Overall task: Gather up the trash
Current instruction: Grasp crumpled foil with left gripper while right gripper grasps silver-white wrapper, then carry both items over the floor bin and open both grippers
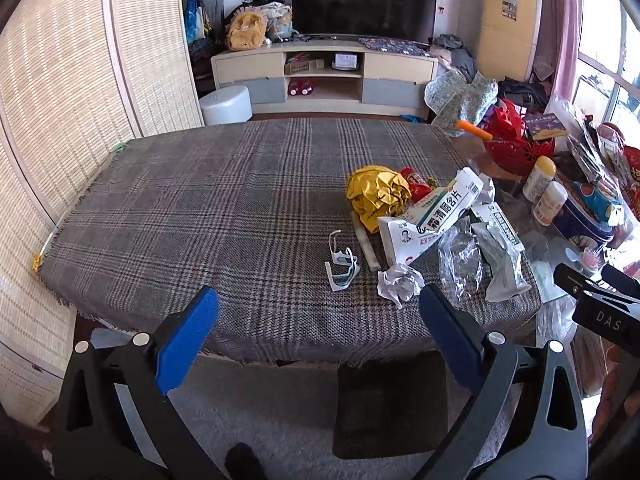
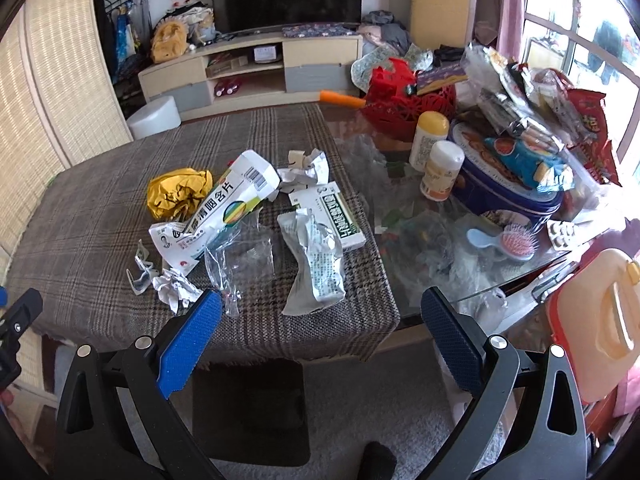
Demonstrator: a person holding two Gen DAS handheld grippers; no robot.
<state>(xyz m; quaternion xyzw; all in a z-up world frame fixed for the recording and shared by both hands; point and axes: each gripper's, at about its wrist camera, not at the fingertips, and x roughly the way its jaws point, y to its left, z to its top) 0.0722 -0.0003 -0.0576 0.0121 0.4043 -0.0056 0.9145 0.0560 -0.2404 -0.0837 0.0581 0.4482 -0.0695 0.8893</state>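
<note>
Trash lies in a heap on the plaid tablecloth: a crumpled yellow wrapper, a flattened white medicine box, a crumpled paper ball, clear plastic bags, a printed leaflet, a small green-and-white box and white paper glasses. My left gripper hangs open before the table's near edge, left of the heap. My right gripper is open too, just short of the leaflet. Both hold nothing.
The table's right half is glass, crowded with a red basket, two pill bottles, a blue tin, snack bags and a hairbrush. A dark stool stands under the near edge. A TV stand is behind.
</note>
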